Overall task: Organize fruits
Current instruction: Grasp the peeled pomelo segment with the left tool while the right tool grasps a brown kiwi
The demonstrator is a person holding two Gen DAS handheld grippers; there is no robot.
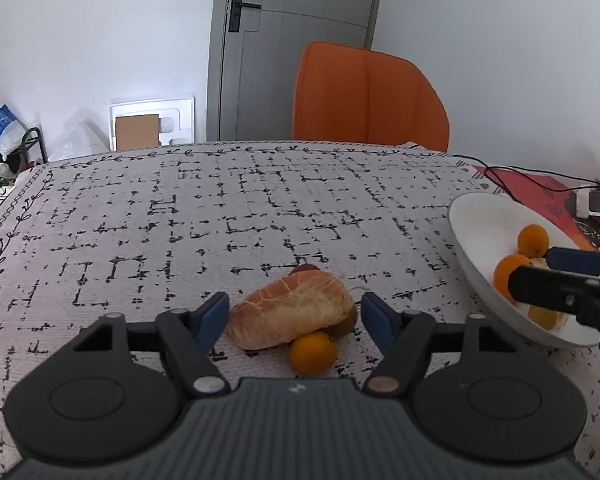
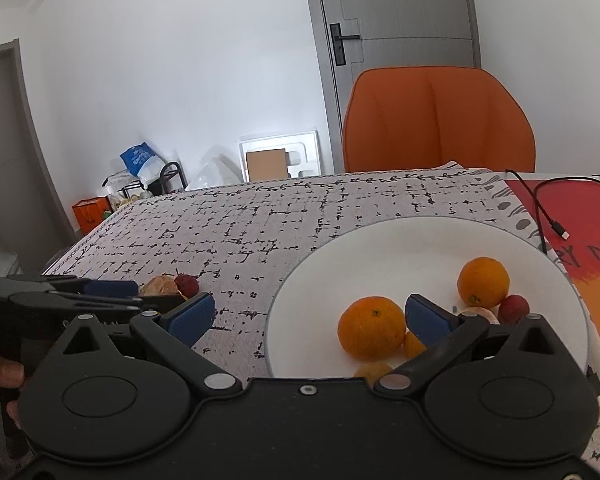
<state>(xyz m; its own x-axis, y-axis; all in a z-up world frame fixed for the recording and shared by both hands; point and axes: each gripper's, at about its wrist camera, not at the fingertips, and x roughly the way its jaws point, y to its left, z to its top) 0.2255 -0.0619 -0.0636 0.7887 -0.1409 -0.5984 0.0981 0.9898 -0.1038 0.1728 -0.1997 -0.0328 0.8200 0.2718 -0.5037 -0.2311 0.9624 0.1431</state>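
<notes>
My left gripper [image 1: 294, 316] is open, its blue pads on either side of a peeled pomelo segment [image 1: 292, 314] lying on the patterned tablecloth, not touching it. A small orange [image 1: 313, 352] lies in front of the segment, a brown kiwi [image 1: 349, 320] beside it and a red fruit [image 1: 305, 268] behind. My right gripper [image 2: 313, 318] is open over the near left rim of a white plate [image 2: 379, 248]. The plate holds two oranges [image 2: 371, 328] [image 2: 483, 282], a red fruit [image 2: 513, 308] and small orange pieces [image 2: 413, 345].
An orange chair [image 1: 367, 96] stands behind the table's far edge. A red mat [image 2: 579, 216] with a black cable [image 2: 539, 204] lies right of the plate. Bags and a rack [image 2: 152, 172] stand on the floor at the left. A grey door [image 1: 292, 40] is behind.
</notes>
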